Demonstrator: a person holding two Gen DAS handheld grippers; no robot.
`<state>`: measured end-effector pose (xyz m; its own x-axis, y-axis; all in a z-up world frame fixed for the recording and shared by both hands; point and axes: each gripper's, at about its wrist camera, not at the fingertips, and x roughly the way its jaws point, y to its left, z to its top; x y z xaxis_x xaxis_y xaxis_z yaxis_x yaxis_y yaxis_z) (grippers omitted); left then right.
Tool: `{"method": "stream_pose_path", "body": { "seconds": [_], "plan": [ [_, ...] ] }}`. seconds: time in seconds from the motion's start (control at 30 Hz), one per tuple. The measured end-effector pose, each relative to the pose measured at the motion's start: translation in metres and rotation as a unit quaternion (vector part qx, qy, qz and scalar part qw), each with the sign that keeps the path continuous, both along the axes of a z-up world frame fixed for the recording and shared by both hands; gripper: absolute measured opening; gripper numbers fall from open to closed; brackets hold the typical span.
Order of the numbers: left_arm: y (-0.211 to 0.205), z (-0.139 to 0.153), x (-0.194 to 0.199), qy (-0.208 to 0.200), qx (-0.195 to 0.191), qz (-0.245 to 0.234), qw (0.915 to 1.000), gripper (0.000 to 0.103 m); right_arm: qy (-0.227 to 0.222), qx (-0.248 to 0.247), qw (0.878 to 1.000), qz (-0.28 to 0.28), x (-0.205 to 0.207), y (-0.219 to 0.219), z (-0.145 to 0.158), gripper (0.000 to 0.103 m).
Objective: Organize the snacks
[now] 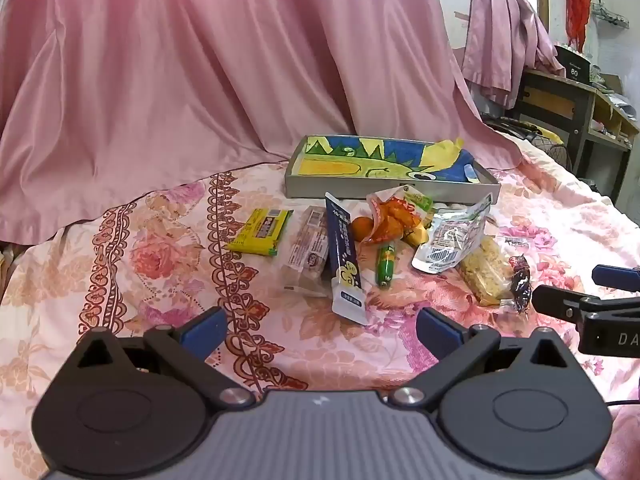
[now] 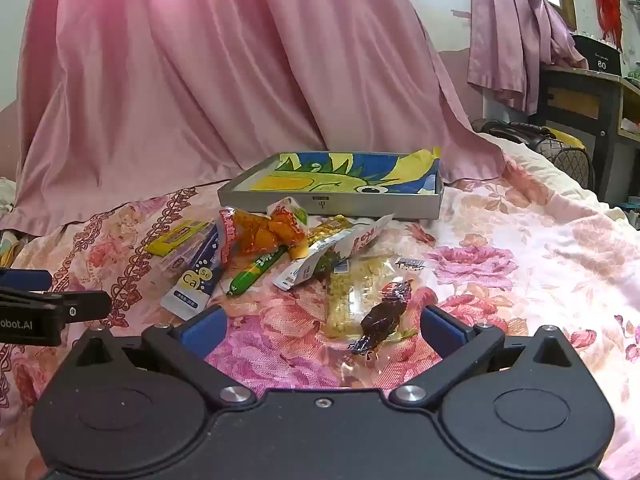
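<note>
Pink floral bedspread (image 1: 168, 264); grey tray (image 1: 384, 192); green sausage (image 2: 256, 274); yellow packet (image 1: 260, 232).

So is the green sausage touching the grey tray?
Apart. The left wrist view shows the green sausage lying well in front of the grey tray, other snacks between.

Left claw (image 1: 320, 334) gapes above floral bedspread (image 1: 168, 264), snack packets (image 1: 360, 248) (jumbled) before grey tray (image 1: 384, 190).

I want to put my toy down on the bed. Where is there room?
Free: the flowered bedspread right of the clear rice-cracker packet, and the stretch left of the yellow snack packet. Crowded: the snack pile before the grey tray with a cartoon liner, around the green sausage stick.
</note>
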<state>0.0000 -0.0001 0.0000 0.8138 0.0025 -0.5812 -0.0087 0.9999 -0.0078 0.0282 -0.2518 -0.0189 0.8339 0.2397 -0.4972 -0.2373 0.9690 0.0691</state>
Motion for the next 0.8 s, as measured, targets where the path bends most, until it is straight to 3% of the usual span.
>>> {"method": "stream_pose_path", "body": {
  "seconds": [0.8],
  "plan": [
    [0.0002,0.0000,0.0001,0.002,-0.003,0.000,1.0000,0.103,0.003,0.002,1.000,0.000,0.0006,-0.0005,-0.0011,0.102]
  ]
}}
